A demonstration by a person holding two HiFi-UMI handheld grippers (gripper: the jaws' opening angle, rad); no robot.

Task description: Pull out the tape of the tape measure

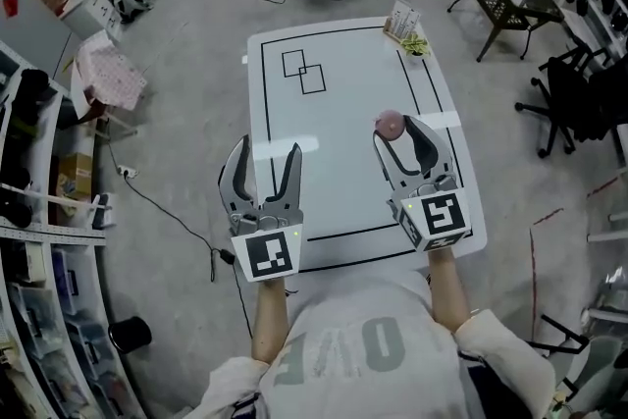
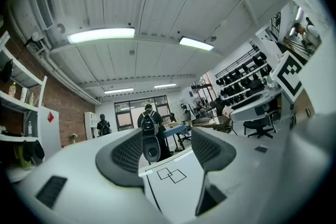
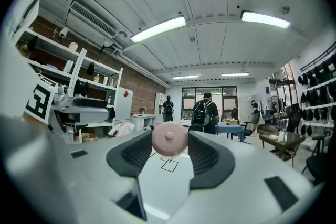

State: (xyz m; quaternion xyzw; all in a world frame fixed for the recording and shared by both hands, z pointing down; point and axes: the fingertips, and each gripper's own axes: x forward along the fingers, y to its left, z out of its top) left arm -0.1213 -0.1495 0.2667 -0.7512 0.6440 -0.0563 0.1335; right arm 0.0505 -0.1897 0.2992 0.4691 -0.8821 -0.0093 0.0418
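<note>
Two claws are held level above the white rectangular surface (image 1: pixel 343 83) with its black border line. Your right claw (image 1: pixel 399 130) is clenched on the round pink tape measure (image 3: pixel 169 139). The tape measure sits at the very tips of the jaws, clear of the surface, with a small centre stud facing the right gripper view. Your left claw (image 1: pixel 268 152) is released, jaws apart, with nothing between them. It hangs to the left of the right claw, well apart from the tape measure.

To do the step well:
1. Hold the right grip firm and steady. Only the jaw tips hold the tape measure, so it would probably rotate or slip under a pull.
2. Bring the left claw across to the tape measure and find the tape's end tab.
3. Close squarely on the tab, then draw away in a straight line along the tape's exit direction.
4. Pull evenly, because a jerk would likely twist the tape measure out of the grip.

Hidden or unclear: no view shows the end tab or the slot it leaves by. In the head view the jaws cover most of the tape measure. You cannot tell whether it has a lock.
</note>
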